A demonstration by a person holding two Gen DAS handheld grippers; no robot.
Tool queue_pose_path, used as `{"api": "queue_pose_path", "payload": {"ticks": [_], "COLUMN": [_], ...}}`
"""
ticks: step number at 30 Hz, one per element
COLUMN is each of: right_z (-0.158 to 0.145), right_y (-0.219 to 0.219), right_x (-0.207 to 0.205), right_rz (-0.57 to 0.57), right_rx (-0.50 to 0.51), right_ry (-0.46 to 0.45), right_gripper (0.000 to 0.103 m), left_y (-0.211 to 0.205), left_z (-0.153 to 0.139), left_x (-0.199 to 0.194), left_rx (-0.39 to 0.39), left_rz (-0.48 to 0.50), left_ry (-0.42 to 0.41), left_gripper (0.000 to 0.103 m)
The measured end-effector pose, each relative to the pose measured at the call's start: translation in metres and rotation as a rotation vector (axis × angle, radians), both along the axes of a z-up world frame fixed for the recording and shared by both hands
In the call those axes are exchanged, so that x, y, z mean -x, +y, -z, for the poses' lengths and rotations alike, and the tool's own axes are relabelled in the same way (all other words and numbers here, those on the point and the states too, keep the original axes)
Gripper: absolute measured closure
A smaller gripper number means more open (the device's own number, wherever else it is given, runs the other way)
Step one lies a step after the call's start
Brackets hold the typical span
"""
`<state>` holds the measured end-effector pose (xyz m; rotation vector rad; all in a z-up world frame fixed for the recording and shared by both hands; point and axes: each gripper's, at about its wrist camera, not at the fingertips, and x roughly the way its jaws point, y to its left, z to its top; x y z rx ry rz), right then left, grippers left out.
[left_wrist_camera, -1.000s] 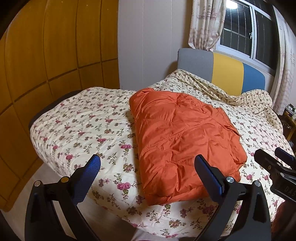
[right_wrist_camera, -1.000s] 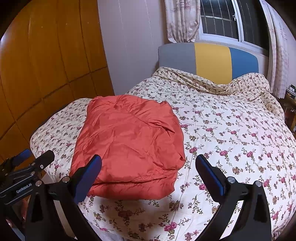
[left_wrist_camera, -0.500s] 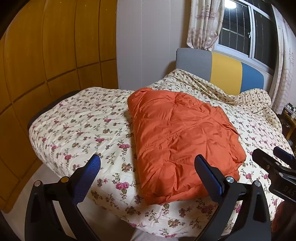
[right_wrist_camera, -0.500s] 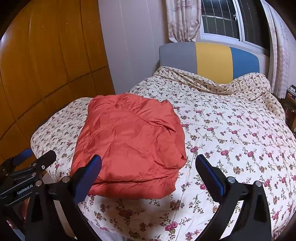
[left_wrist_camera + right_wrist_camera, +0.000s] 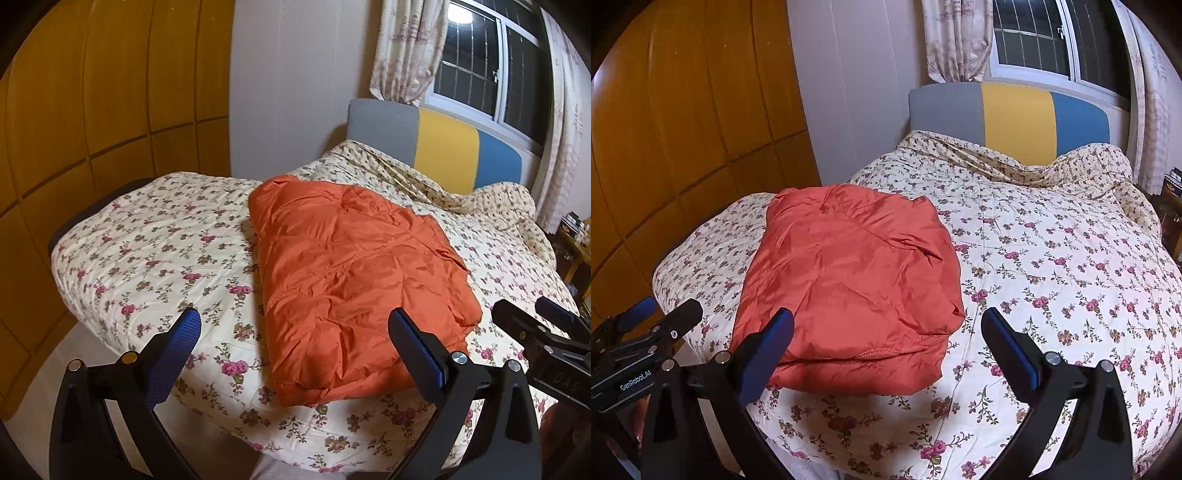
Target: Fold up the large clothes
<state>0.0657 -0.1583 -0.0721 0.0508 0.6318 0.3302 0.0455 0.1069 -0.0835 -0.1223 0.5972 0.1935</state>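
An orange puffy jacket (image 5: 351,280) lies folded into a thick rectangle on the floral quilt (image 5: 155,251), near the bed's foot edge. In the right wrist view the same jacket (image 5: 849,288) sits left of centre on the quilt (image 5: 1052,280). My left gripper (image 5: 295,332) is open, held above the bed's near edge, with nothing between its fingers. My right gripper (image 5: 886,332) is open too, hovering over the jacket's near right corner without touching it. Each view catches the other gripper at its side edge.
A wooden wardrobe wall (image 5: 92,110) runs along the left. A grey, yellow and blue headboard (image 5: 1015,110) stands at the far end under a curtained window (image 5: 1034,40). A low shelf with small items (image 5: 576,229) is at the far right.
Both grippers have drifted slightly back and up from the bed, so the jacket looks a little smaller and lower. The jacket has not moved and both grippers stay open.
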Motion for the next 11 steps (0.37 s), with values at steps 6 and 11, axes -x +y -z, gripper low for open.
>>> {"api": "queue_pose_path", "payload": {"ticks": [6,11], "right_z": [0.003,0.010], "right_y": [-0.002,-0.005], "right_x": [-0.004,-0.013], "right_rz": [0.003,0.011], "right_rx": [-0.007,-0.019], "right_ry": [0.013,0.044], "right_gripper": [0.002,0.002], "left_y": [0.002,0.011], "left_z": [0.004,0.017], "left_x": [-0.004,-0.014], "left_rx": [-0.016,0.015], "left_rz": [-0.024,-0.031], "left_ry": [0.022,0.086], "left_gripper": [0.003,0.003]}}
